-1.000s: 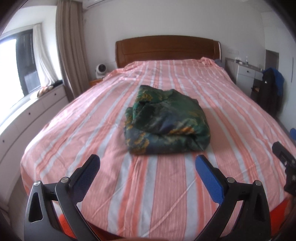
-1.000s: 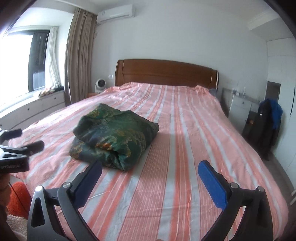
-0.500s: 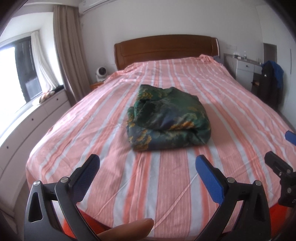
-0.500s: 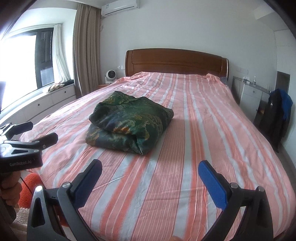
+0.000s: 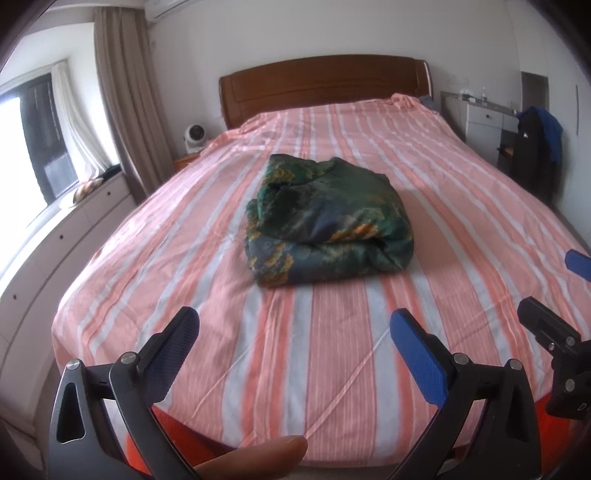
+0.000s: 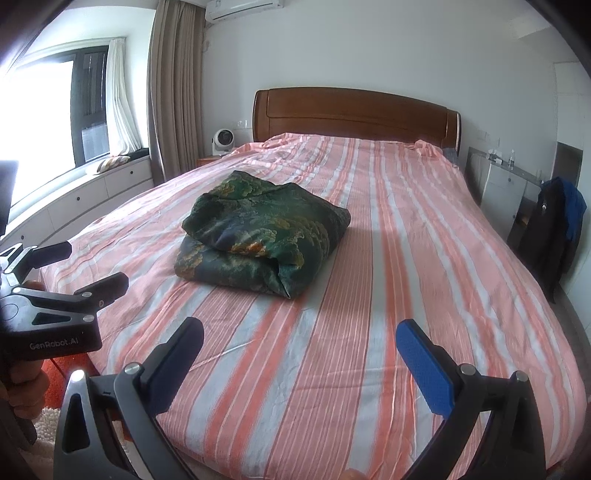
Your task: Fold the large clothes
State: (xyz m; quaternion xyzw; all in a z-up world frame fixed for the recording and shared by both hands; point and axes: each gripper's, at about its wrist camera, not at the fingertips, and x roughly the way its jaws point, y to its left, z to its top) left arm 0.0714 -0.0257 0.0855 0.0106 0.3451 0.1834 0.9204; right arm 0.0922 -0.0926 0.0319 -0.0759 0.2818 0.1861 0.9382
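Left wrist view. Left claw (image 5: 293,347) spread wide, holding nothing, hovering above the foot of the bed. Its fingers are black with blue pads (image 5: 417,360). The dark green garment with gold floral print, folded into a thick bundle (image 5: 327,227), lies near the middle of the bed covered by a salmon-and-white striped sheet (image 5: 207,229), well apart from the claw tips. Bundle edges rounded, upper layer lying over the lower one. Brown wooden headboard (image 5: 321,83) at the far end. Small white fan (image 5: 194,136) on the nightstand left of the headboard. Beige curtain (image 5: 122,92) beside the window. Dark jacket with a blue piece (image 5: 535,147) hangs at the right wall. Part of the right claw (image 5: 554,306) enters at the right edge, fingers apart. A fingertip of the person (image 5: 258,458) shows at the bottom edge.

Right wrist view. Right claw (image 6: 301,358) spread wide, empty, above the foot of the bed. Green bundle (image 6: 262,230) sits left of centre on the striped sheet (image 6: 406,258), apart from both claws. Left claw (image 6: 68,266) visible at the left edge, fingers parted, nothing between them. Headboard (image 6: 354,114) behind. White wall air conditioner (image 6: 243,7) above the curtain (image 6: 173,92).
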